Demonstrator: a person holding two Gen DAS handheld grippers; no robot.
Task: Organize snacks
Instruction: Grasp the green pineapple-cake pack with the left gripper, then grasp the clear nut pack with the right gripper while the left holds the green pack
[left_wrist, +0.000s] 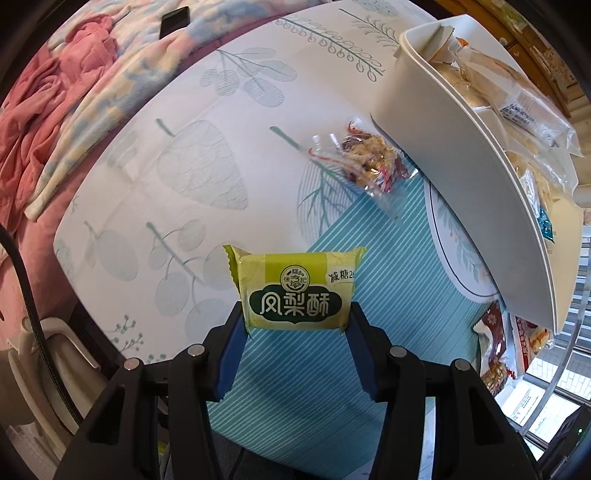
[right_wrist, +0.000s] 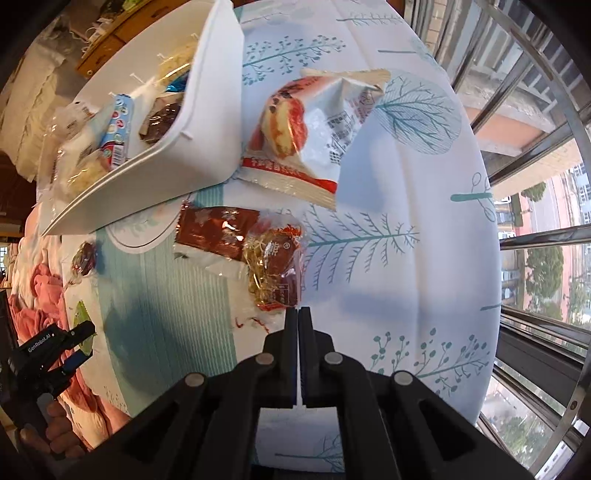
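Upright yellow-green pineapple cake packet (left_wrist: 295, 286), tong-pinched

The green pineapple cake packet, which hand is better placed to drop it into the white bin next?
Left. The left gripper already holds the green packet, with the white bin just ahead; the right gripper is shut and empty.

Pastry pkt (left_wrist: 295, 290) in left claw (left_wrist: 297, 314), bin (left_wrist: 443, 147) far right w/ snacks, wrapped candy (left_wrist: 369, 158) beside bin

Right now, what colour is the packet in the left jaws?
Yellow-green packet with a dark green label and white lettering; clearest in the left wrist view.
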